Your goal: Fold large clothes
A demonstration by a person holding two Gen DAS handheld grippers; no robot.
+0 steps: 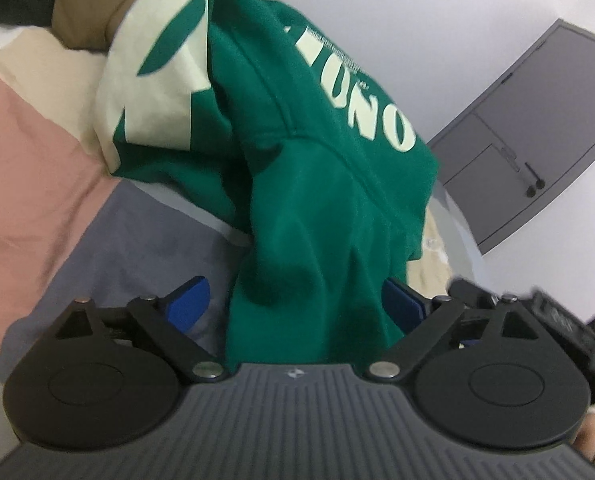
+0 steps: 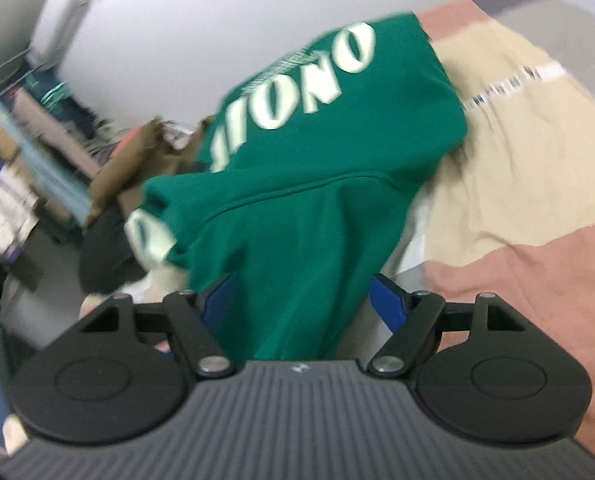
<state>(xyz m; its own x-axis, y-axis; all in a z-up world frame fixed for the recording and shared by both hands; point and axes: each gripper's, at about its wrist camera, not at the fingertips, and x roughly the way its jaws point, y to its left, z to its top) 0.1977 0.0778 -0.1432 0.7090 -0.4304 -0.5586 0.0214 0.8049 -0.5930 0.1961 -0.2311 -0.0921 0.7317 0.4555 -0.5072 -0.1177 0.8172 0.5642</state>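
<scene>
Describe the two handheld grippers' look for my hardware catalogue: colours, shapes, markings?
Both match. The left gripper and right gripper each have a grey ribbed body with a small round emblem, two black round discs, black linkage arms on silver pivot bolts, and blue finger pads. A thin black cable hangs beside the left one.

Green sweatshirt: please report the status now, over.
Left gripper open, right gripper open, cloth between both. Green sweatshirt bunched on the patchwork bedspread. Brown garment lies beyond it.

We saw left gripper (image 1: 295,304), right gripper (image 2: 299,300): black linkage arms, silver pivot screws, blue pads (image 1: 187,304), ribbed grey housings.
</scene>
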